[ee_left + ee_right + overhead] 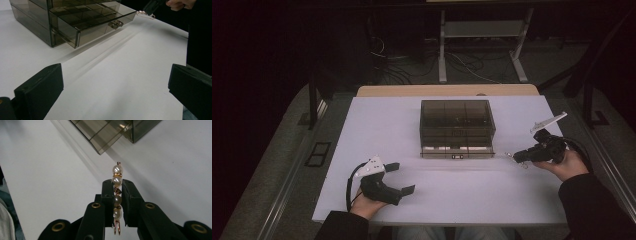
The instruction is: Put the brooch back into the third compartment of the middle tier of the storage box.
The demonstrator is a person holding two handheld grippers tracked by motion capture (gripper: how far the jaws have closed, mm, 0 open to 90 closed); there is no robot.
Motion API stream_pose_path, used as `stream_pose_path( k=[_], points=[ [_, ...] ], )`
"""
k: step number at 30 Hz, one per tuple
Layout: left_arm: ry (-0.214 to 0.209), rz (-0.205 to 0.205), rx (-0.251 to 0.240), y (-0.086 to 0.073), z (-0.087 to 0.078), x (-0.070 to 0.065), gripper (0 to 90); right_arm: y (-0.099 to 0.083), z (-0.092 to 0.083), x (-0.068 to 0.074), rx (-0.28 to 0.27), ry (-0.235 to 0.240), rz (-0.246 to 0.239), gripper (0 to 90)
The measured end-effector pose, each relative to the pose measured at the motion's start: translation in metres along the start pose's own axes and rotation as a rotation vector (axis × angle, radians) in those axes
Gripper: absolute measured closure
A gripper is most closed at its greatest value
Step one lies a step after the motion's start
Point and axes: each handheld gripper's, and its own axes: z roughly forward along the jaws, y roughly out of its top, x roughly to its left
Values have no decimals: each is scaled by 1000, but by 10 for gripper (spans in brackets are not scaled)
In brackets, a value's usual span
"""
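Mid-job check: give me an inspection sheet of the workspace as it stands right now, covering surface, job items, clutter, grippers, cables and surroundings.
Surface: white table top, bare around the work.
Job's things: smoky clear drawer box at table centre, its bottom drawer pulled out; pearl-and-gold bead piece, a wire loop at each end.
Clutter: nothing seen.
Grippers: right gripper shut on the bead piece, held above the table to the right of the box; left gripper open, holding nothing, near the front left edge.
Cables: one black cable loops from the left gripper; loose cables lie on the floor behind the table.
Surroundings: dark room, a white metal stand behind the table.
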Motion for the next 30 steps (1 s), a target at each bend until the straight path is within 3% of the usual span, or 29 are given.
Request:
stream_pose_path(
  k=[30],
  points=[
    [0,-2,-3,0,0,0,0,24,-33,21,-42,-15,-44,799]
  ],
)
